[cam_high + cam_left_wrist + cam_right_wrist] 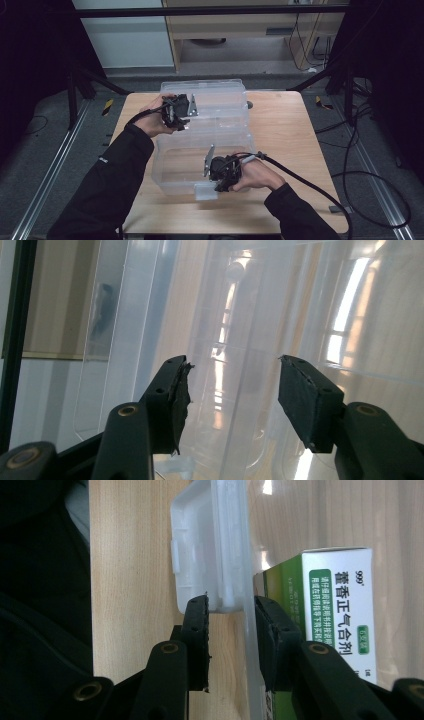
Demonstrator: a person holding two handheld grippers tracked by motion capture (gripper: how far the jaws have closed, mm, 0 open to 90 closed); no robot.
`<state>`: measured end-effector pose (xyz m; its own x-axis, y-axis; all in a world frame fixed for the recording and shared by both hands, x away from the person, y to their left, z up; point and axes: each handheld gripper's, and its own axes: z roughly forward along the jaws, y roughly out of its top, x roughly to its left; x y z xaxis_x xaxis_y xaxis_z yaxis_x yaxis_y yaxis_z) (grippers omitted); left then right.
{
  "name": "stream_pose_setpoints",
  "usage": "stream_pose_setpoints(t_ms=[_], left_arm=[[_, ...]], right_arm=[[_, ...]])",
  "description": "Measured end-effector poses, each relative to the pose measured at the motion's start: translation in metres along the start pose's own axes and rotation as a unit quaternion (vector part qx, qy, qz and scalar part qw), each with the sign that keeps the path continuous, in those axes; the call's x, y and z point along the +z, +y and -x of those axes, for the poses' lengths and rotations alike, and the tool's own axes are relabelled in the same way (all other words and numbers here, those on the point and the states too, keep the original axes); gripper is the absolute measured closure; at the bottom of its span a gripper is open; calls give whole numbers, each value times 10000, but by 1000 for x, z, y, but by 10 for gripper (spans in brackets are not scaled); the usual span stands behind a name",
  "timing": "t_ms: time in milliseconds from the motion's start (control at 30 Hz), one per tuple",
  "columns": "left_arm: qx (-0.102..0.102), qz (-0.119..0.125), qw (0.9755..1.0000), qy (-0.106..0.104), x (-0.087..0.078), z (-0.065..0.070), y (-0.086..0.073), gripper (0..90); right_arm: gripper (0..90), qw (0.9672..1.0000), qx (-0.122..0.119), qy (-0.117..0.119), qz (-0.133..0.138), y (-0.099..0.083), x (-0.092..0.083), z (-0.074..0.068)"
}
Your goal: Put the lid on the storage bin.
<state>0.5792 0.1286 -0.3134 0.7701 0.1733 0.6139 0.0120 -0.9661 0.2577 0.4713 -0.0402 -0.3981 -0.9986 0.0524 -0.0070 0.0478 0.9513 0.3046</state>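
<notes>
Box: clear plastic storage box (200,165) on pale wooden surface (285,130)
Left tool (232,390): jaws apart — at the box's clear hinged lid (220,100)
Right tool (231,630): clamped on box wall — by its white latch (200,550)

A lab-style recording booth, this: a small wooden table (285,125) sits centre frame, black metal framing (210,11) crosses the top and black curtains (30,60) hang at both sides. Loose cables (350,150) sprawl over grey carpet at right, and floor rails (45,185) run along lower left.
</notes>
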Motion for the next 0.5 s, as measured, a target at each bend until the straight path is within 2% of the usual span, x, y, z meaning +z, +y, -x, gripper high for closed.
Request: stream_pose_setpoints(t_ms=[200,267,300,367,500], left_arm=[[6,-52,10000,-27,3,1,0,502],[87,-48,9999,-32,2,0,1,529],[28,-55,10000,-68,3,1,2,541],[145,-112,9998,-67,3,0,3,565],[241,-173,9995,-109,3,2,5,627]], right_arm=[[688,10000,-1,-8,7,0,0,0],[688,10000,-9,2,8,0,0,0],[688,10000,-2,-6,6,0,0,0],[688,10000,-14,1,4,0,0,0],[688,10000,-8,-7,2,0,0,0]])
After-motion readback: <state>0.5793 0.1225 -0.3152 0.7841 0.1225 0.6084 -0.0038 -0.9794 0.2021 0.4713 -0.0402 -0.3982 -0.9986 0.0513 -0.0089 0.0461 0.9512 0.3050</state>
